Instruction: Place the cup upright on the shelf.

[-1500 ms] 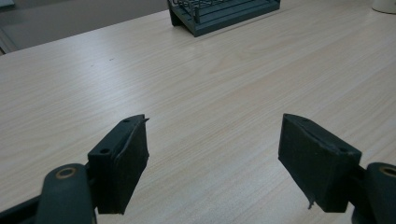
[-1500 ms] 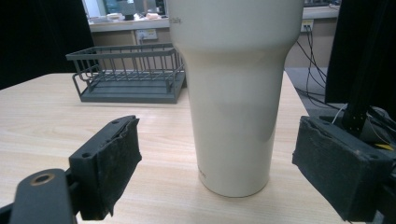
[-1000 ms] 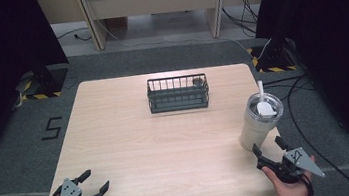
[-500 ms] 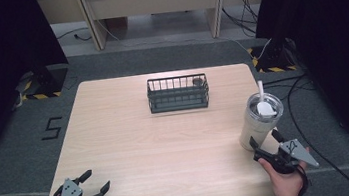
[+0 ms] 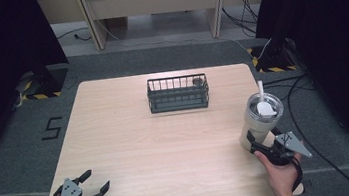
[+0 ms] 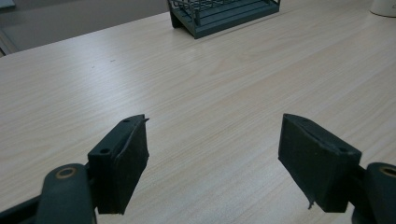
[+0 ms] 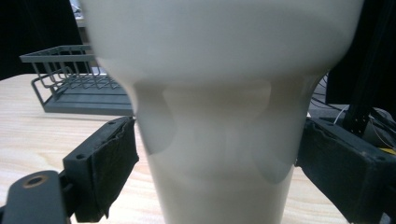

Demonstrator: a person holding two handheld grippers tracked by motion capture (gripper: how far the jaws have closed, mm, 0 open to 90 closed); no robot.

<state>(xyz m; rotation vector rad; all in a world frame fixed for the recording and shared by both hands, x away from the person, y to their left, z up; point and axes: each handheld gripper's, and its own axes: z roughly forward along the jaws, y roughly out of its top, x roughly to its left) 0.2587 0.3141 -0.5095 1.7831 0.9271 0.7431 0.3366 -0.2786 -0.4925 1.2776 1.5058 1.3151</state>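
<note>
A cream tumbler (image 5: 260, 120) with a clear lid and a white straw stands near the table's right edge. My right gripper (image 5: 264, 143) is at its near side, low down. In the right gripper view the tumbler (image 7: 219, 70) rises between the two open jaws of my right gripper (image 7: 217, 154). The pads (image 7: 116, 163) sit close to its narrow lower part on both sides, and I cannot tell whether they touch it. My left gripper (image 5: 97, 181) rests open at the front left corner of the table, and my left gripper (image 6: 215, 149) holds nothing over bare wood.
A dark wire basket (image 5: 178, 100) stands at the back middle of the wooden table (image 5: 133, 143), with a small dark object (image 5: 197, 81) in its right end. The basket (image 6: 219, 14) also lies far ahead of the left jaws. Cables trail on the floor at the right.
My right gripper has moved forward and left toward the tumbler, so its jaws now flank the tumbler's lower part. The left gripper has stayed put.
</note>
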